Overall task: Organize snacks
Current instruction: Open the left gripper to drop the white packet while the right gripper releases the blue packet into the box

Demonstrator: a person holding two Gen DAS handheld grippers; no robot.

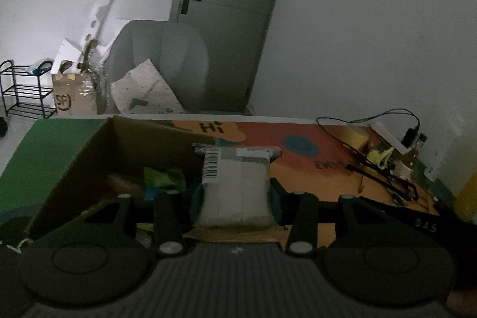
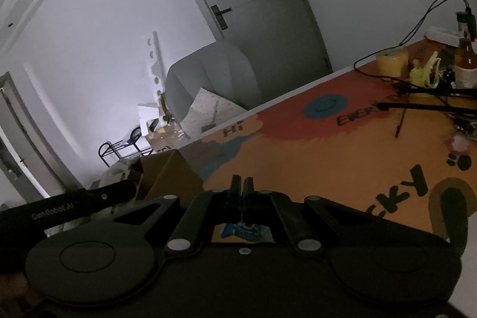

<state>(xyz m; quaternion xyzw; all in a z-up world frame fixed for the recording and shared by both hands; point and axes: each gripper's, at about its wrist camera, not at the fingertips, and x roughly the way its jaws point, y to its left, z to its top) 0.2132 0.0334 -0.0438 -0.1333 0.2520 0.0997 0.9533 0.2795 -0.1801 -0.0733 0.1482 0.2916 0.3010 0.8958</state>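
In the left wrist view my left gripper (image 1: pixel 235 195) is shut on a white snack packet with a barcode (image 1: pixel 235 187), held upright above the right edge of an open cardboard box (image 1: pixel 89 151). Inside the box lie a green snack packet (image 1: pixel 162 178) and a brownish one (image 1: pixel 122 182). In the right wrist view my right gripper (image 2: pixel 242 187) is shut, its fingers (image 2: pixel 235 189) pressed together, and it pinches the edge of a blue snack packet (image 2: pixel 246 231) that hangs below it over the table. The box corner (image 2: pixel 170 178) and the left gripper's body (image 2: pixel 68 206) are to its left.
The colourful table mat (image 1: pixel 313 169) carries a yellow tape roll (image 1: pixel 354 136), a bottle (image 2: pixel 466 64), yellow-green wrappers (image 2: pixel 423 73), black cables and a black stand at the far right. Behind the table stand a grey armchair (image 1: pixel 161 61), a door and a shoe rack (image 1: pixel 26 91).
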